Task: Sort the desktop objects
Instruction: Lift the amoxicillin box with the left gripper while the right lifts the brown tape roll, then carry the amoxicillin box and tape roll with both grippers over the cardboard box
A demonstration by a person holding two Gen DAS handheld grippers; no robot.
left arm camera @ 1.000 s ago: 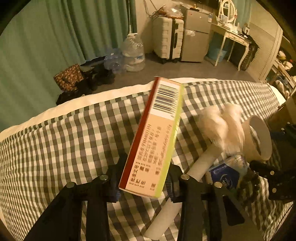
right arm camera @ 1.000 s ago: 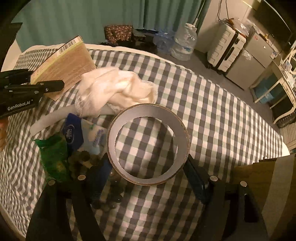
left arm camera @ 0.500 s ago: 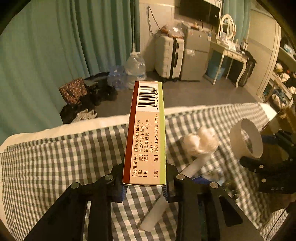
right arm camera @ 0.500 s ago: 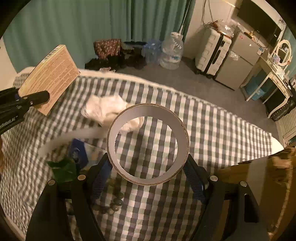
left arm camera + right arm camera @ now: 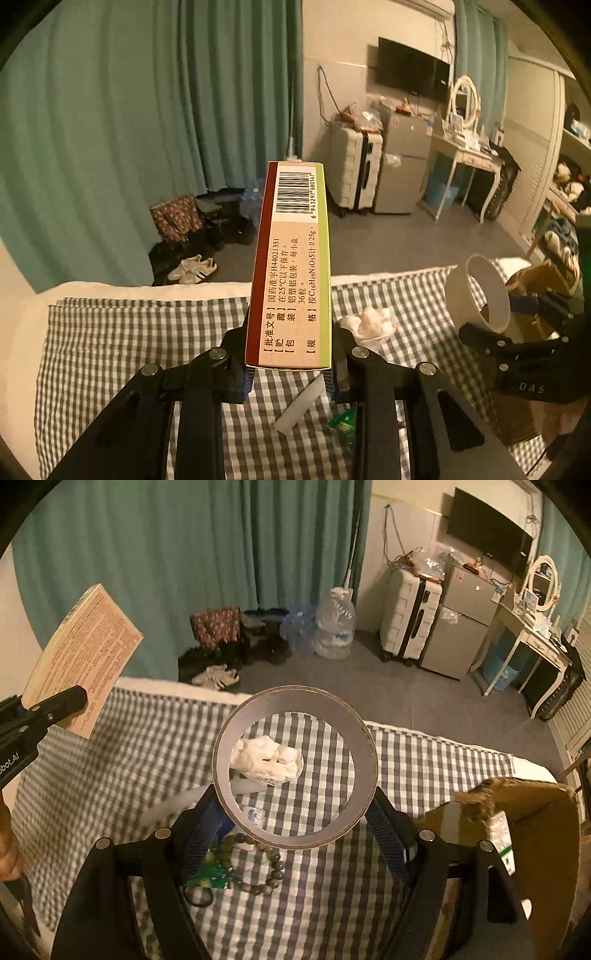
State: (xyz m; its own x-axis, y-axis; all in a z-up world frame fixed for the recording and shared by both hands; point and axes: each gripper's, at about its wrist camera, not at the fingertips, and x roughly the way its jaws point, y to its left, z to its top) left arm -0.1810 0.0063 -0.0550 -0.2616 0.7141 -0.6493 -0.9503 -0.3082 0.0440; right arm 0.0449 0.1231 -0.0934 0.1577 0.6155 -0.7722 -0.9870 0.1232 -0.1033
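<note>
Both things are up in the air now; a second ago they were low over the checked cloth (image 5: 436, 760), and since then the bed has dropped away beneath them. The left hand-held gripper (image 5: 290, 373) is pinched narrow on the bottom end of a medicine box (image 5: 291, 266), which now stands nearly straight up instead of leaning as it did before; its jaws closed in a bit more on the box within the last second. The right hand-held gripper (image 5: 295, 827) is spread wide around a roll of tape (image 5: 295, 768), its blue pads (image 5: 388, 834) pressing on the two sides of the ring. So two things look picked up and ready to go somewhere, and I think the next step is to carry them to a place to put them. Close by on the right is a brown cardboard box (image 5: 532, 834) with something already inside, and that looks like a good spot for them, though I can't be sure. Left behind on the cloth, under the grippers, are a bead bracelet (image 5: 258, 867), a green packet (image 5: 208, 871), a blue and white packet (image 5: 253, 814), a white tube (image 5: 301, 406) and a scrunched white tissue (image 5: 266, 760), so there is plenty left to sort. Nothing blocks the way to the cardboard box, but the two grippers are near each other and could bump. Far off past the bed are shoes (image 5: 216, 675) on the floor, big water bottles (image 5: 332, 627), a white suitcase (image 5: 410, 613), a small fridge (image 5: 461, 624), green curtains (image 5: 184, 554) and a TV (image 5: 487, 531) on the wall.
</note>
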